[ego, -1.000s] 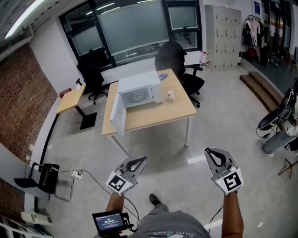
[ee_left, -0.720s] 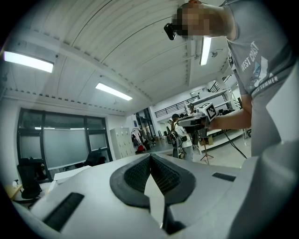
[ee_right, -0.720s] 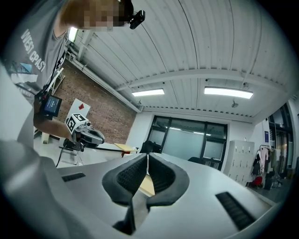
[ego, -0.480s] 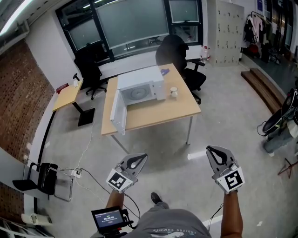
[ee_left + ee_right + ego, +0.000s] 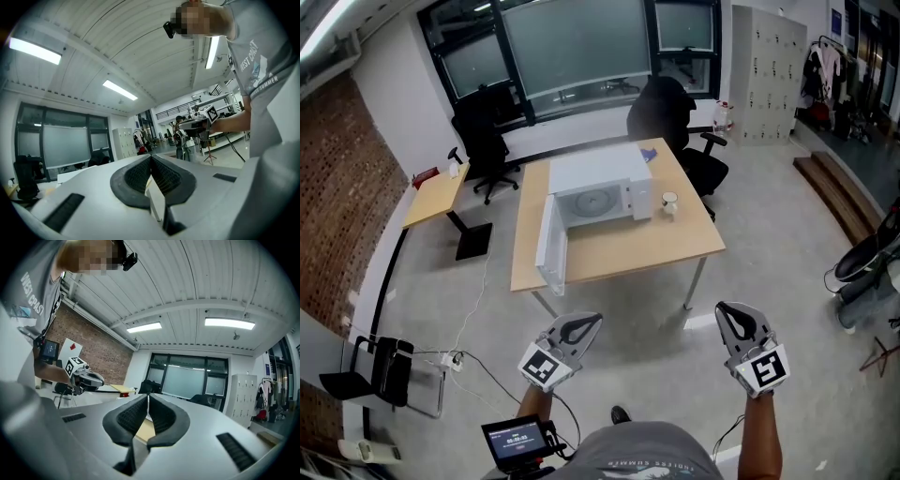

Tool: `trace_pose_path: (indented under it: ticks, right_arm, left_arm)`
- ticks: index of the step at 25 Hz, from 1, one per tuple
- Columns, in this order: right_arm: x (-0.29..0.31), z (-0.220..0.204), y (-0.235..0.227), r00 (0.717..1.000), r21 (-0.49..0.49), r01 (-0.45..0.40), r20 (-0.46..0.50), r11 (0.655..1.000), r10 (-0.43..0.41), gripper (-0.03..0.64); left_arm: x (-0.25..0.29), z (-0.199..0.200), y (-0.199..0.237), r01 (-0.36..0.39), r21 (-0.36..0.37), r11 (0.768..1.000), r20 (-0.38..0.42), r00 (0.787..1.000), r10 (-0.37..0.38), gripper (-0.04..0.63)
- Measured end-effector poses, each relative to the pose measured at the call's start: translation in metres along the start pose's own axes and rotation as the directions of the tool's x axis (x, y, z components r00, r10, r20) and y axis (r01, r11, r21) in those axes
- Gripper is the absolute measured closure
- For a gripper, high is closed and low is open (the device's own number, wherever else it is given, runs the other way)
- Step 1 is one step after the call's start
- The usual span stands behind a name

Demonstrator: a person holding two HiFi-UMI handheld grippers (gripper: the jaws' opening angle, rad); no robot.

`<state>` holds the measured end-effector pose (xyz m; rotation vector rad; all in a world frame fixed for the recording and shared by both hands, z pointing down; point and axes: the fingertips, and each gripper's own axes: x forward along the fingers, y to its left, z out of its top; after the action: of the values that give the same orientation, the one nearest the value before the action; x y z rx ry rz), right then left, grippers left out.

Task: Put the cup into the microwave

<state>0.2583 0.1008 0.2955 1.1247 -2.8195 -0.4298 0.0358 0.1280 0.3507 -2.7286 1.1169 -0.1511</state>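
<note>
A white microwave [image 5: 600, 186] stands on a wooden table [image 5: 619, 246], its door [image 5: 547, 246] swung open toward me. A small white cup [image 5: 669, 202] sits on the table just right of the microwave. My left gripper [image 5: 589, 319] and right gripper [image 5: 732, 307] are held level over the floor, well short of the table's front edge. Both are shut with nothing between the jaws. In the left gripper view the jaws [image 5: 151, 157] meet at the tips, and the right gripper view shows its jaws [image 5: 148, 395] closed too.
Black office chairs [image 5: 680, 127] stand behind the table and at the back left [image 5: 483, 141]. A smaller wooden desk [image 5: 436, 197] is to the left. A black chair [image 5: 380, 370] and cables lie on the floor at lower left. Steps [image 5: 834, 192] lie at right.
The table with the microwave and cup has drawn closer and shifted right in the head view as I walk toward it. Both grippers keep their pose, still shut.
</note>
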Motion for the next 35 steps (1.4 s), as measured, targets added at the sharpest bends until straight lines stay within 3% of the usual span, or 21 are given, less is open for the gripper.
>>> trace_pose_path:
  ticks: [8, 17, 25, 35]
  right_arm:
    - [0.074, -0.010, -0.002, 0.998, 0.025, 0.037, -0.041, 0.999, -0.036, 0.597]
    - [0.118, -0.031, -0.025, 0.999, 0.024, 0.015, -0.042, 1.000, -0.014, 0.597]
    - [0.160, -0.072, -0.070, 1.000, 0.042, -0.008, -0.022, 0.999, 0.009, 0.597]
    - [0.217, -0.115, -0.136, 0.998, 0.070, -0.037, -0.044, 0.997, 0.040, 0.597]
  left_arm:
    - [-0.003, -0.023, 0.066, 0.032, -0.030, 0.999, 0.019, 0.999, -0.031, 0.575]
    - [0.018, -0.050, 0.096, 0.048, -0.056, 0.997, -0.006, 0.999, -0.049, 0.575]
    - [0.057, -0.069, 0.129, 0.000, -0.037, 0.999, -0.020, 1.000, -0.001, 0.575]
    - [0.130, -0.086, 0.162, 0.015, -0.069, 0.997, -0.040, 0.999, -0.018, 0.575]
